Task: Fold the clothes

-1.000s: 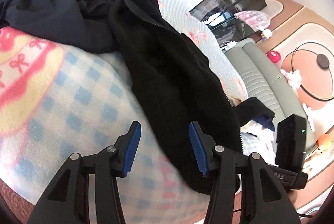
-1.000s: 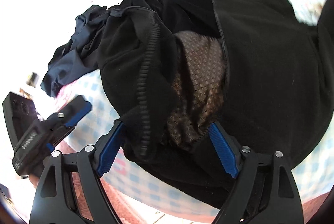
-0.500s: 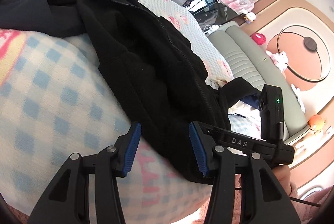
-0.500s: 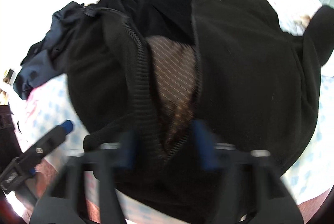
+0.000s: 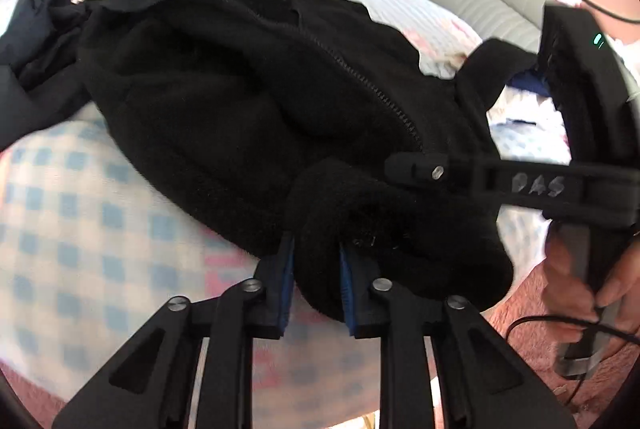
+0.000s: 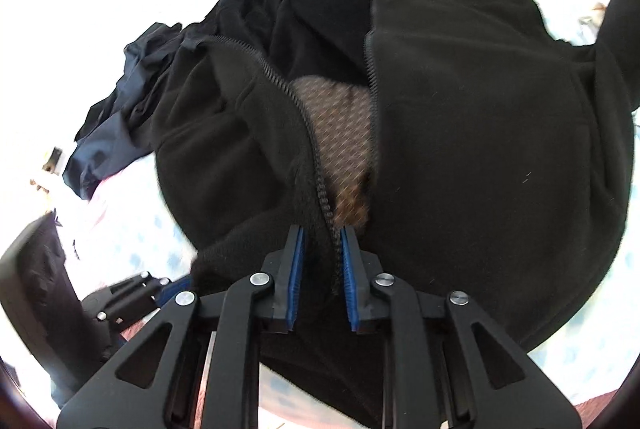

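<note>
Garment under work: a black fleece jacket [image 6: 480, 109] is spread across the checked blanket [image 5: 80, 229] on the bed, front side up, with its lower hem toward the near edge.
Zip: the zipper [image 6: 320, 181] is seen undone, and the two front panels are parted enough for the mesh lining [image 6: 340, 133] to be exposed between them.
Left gripper [image 5: 316, 261]: its blue pads are pinched onto a rolled lump of fleece at the hem corner nearest the bed edge.
Right gripper [image 6: 320, 253]: it is closed onto the zip edge of one front panel, just beside the exposed lining.
Second garment: a dark navy item [image 6: 104, 141] is found crumpled at the far side, partly under the jacket's collar end; no fold is visible in it.
Done so far: the jacket is laid roughly flat, but no finished fold is shown. The panel held by the grippers is bunched and creased.
Remaining, as judged: the front is to be closed or squared, sleeves and body are to be folded, and the navy item is to be dealt with.
Sleeves: one sleeve end [image 5: 492, 69] is seen trailing off to the side; the other cannot be traced.
</note>
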